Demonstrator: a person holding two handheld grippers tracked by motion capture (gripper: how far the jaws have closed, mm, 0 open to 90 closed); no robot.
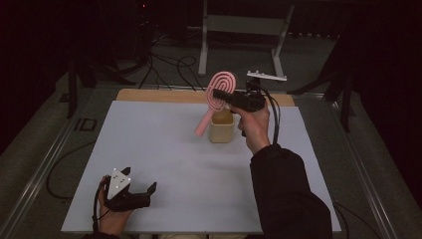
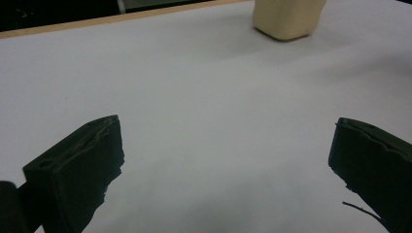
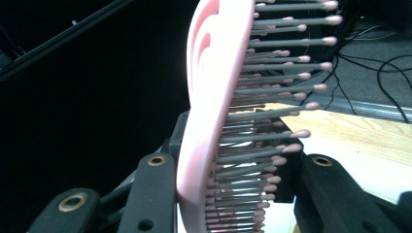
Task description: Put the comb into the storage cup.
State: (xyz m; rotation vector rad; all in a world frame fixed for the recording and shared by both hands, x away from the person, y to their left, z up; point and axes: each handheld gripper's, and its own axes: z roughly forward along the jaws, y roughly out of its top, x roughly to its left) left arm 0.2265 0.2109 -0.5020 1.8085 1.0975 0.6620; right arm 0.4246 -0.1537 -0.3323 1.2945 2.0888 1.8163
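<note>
Pink hairbrush [image 1: 219,92], light and stiff, is clamped at its head by the right gripper [image 1: 217,94] above the cup [image 1: 221,127]; left gripper [image 1: 139,186] is held wide.

blk jaws, brass screws | grey tri plate [image 1: 119,181] | blk cable | dark sleeve [image 1: 288,194]

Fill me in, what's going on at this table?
A person works two handheld tongs at a white table. The right tongs are shut on the head of a pink hairbrush, held in the air with its handle angled down beside a beige cup near the far middle of the table. In the right gripper view the jaws clamp the brush head across its back and bristles. The left tongs rest open at the near left edge, holding nothing.
</note>
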